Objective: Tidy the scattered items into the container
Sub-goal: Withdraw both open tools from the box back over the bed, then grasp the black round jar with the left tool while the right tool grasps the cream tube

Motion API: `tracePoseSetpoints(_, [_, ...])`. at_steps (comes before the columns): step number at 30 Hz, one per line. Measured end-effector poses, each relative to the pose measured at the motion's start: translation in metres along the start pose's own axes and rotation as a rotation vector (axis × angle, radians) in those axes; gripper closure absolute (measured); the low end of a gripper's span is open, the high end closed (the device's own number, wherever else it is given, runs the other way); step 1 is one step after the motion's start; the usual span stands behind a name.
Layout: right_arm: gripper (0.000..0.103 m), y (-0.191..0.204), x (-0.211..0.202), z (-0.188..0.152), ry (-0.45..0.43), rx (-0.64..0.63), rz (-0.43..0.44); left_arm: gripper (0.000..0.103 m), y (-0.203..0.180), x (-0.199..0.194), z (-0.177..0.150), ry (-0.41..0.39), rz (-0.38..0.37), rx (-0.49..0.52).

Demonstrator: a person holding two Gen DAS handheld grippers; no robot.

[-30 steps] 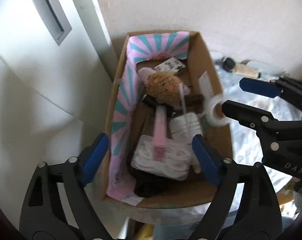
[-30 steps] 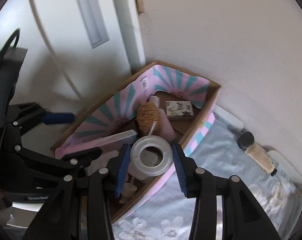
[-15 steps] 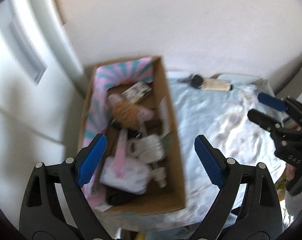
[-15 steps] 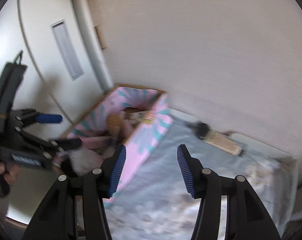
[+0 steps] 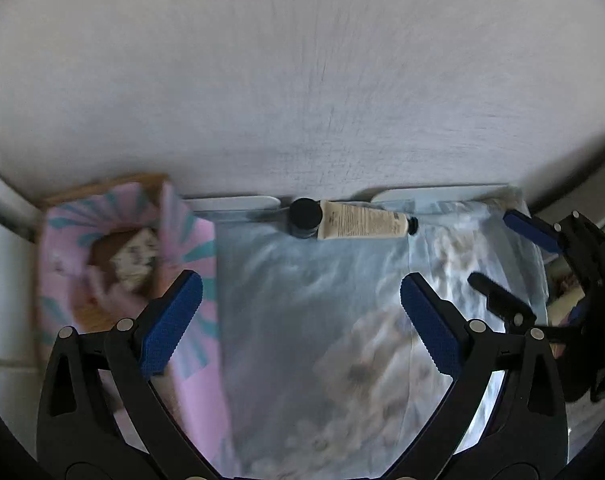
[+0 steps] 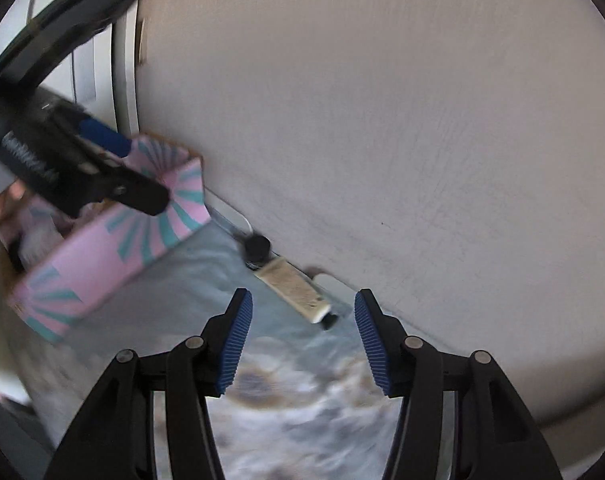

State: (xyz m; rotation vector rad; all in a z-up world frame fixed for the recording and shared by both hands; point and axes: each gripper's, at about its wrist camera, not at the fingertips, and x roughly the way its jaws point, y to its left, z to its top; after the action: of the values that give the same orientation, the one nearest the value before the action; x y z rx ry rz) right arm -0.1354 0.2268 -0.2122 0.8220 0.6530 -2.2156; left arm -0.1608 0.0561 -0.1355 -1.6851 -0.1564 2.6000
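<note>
Both grippers over the cloth-covered surface, neither carrying anything. The left gripper [image 5: 301,320] has its jaws opening wide, with only the pale floral cloth [image 5: 302,300] between them. Beyond the jaws, against the wall [image 5: 302,80], lies the cream tube [image 5: 360,222], lengthwise along the wall's foot, with a dark round jar [image 5: 304,216] touching its left end; these appear to be the remaining scattered items. The pink-and-teal box [image 5: 190,248], the container, sits just outside the left jaw. The right gripper [image 6: 302,336] holds its jaws apart and empty, the tube just ahead of them, probably the next pick.
</note>
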Motion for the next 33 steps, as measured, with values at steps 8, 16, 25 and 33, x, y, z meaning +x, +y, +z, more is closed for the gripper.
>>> tracePoseSetpoints(8, [0.054,-0.020,0.060,-0.022,0.036,-0.066,0.081,0.004,0.002,0.071,0.015,0.024,-0.020,-0.100])
tracePoseSetpoints(16, [0.054,-0.023,0.093,-0.025,0.031,-0.085,0.144,0.012,0.002,0.101,0.013,0.038,-0.008,-0.143])
tracePoseSetpoints(25, [0.054,-0.015,0.117,-0.019,0.039,-0.146,0.212,0.029,0.000,0.116,0.006,0.034,-0.011,-0.167])
tracePoseSetpoints(33, [0.054,-0.008,0.131,-0.014,0.053,-0.180,0.229,0.057,-0.007,0.124,-0.003,0.044,-0.016,-0.162])
